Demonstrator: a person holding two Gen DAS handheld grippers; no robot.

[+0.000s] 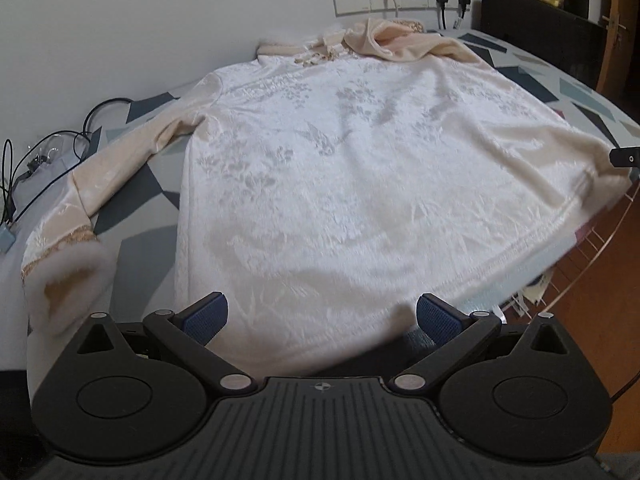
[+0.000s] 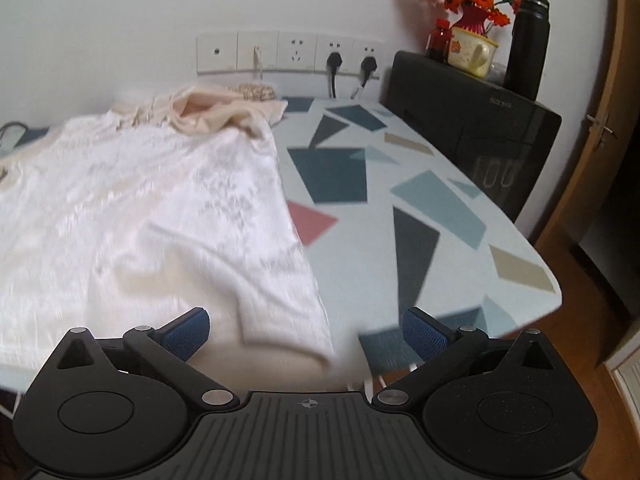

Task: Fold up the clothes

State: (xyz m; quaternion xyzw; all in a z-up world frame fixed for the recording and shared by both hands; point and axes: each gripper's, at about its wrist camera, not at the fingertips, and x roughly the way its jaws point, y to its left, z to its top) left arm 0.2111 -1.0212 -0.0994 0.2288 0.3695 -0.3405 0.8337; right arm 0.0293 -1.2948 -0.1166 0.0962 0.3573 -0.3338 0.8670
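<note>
Right wrist: microwave [image 2: 472,128] and thermos [image 2: 528,44] stand beyond garment [image 2: 160,208].

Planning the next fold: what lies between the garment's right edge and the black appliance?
Only bare patterned tablecloth between garment and black appliance, in the right wrist view.

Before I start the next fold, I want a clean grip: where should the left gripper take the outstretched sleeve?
Probably at the fluffy cuff of the sleeve, coming from the table's near edge. The sleeve lies flat and angled out from the cream top, its cuff end thick and free on the tablecloth. The left gripper is open and empty.
</note>
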